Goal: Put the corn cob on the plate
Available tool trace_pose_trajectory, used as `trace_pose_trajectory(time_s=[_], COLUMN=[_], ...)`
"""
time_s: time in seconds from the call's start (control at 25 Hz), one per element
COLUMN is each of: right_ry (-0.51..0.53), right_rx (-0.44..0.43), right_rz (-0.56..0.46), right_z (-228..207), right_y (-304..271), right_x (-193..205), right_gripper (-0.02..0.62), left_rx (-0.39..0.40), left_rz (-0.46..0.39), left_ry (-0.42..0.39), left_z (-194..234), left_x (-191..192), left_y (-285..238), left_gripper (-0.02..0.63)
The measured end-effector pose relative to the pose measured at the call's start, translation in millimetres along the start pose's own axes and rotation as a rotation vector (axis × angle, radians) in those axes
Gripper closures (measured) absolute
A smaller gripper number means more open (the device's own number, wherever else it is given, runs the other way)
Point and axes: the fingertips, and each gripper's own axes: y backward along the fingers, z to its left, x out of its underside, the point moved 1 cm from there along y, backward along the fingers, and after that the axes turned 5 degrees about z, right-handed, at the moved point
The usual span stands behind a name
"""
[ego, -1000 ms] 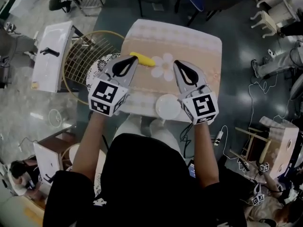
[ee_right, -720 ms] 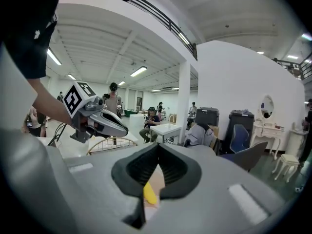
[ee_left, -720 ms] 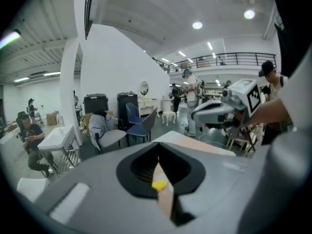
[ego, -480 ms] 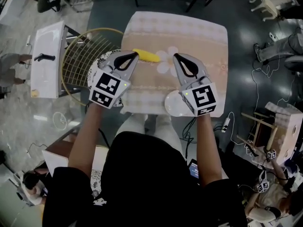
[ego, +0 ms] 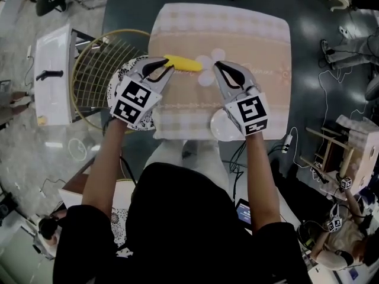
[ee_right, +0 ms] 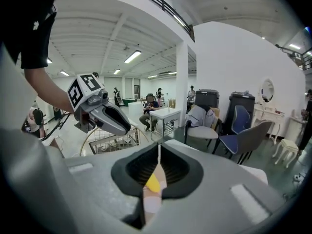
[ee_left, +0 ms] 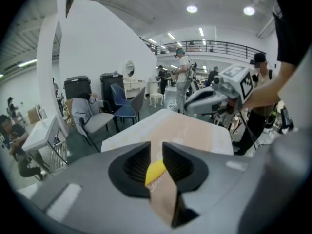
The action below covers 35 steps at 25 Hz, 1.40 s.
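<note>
While the left hand-held gripper [ego: 167, 70] is only narrowly parted, its jaws just opening on nothing, and the right hand-held gripper [ego: 217, 67] is closed, the corn cob [ego: 183, 63] lying just ahead of the left tips may be shoved and rolled along the surface [ego: 243, 34] instead of gripped.

Bright ceiling lamps [ee_left: 192, 9] give you even light; both gripper views bulge and darken at their edges

The long corn cob [ego: 182, 63] is yellow, the round plate [ego: 217, 128] white, the bench cloth [ego: 251, 35] beige with a white flower print [ego: 207, 73].
</note>
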Motion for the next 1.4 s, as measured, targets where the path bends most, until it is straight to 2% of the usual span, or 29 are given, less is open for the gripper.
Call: trace_pose_trajectory(time_s=[0.2, 0.32, 0.56, 0.72, 0.96, 1.12, 1.4], right_ry=[-0.051, -0.069, -0.063, -0.069, -0.062, -0.059, -0.041], right_rx=[-0.007, -0.02, -0.051, -0.069, -0.109, -0.131, -0.181], right_rz=[0.059, 0.106, 0.123, 0.153, 0.214, 0.245, 0.322], right_z=[-6, -5, -2, 0, 7, 7, 14], right_y=[-19, -30, -53, -66, -84, -100, -123], right_x=[27, 43, 56, 69, 95, 110, 130], right_gripper=[0.581, 0.574, 0.558, 0.537, 0.481, 0.452, 0.405], left_rx=[0.011, 0.029, 0.075, 0.1, 0.158, 0.188, 0.226], left_rz=[0.05, 0.096, 0.214, 0.268, 0.355, 0.417, 0.481], left_ry=[0.016, -0.002, -0.116, -0.16, -0.259, -0.332, -0.397], left_z=[11, 14, 21, 26, 19, 25, 33], left_x=[20, 36, 66, 84, 107, 121, 135], left_y=[-18, -31, -55, -70, -94, -111, -131], left_gripper=[0.527, 0.509, 0.479, 0.458, 0.387, 0.367, 0.33])
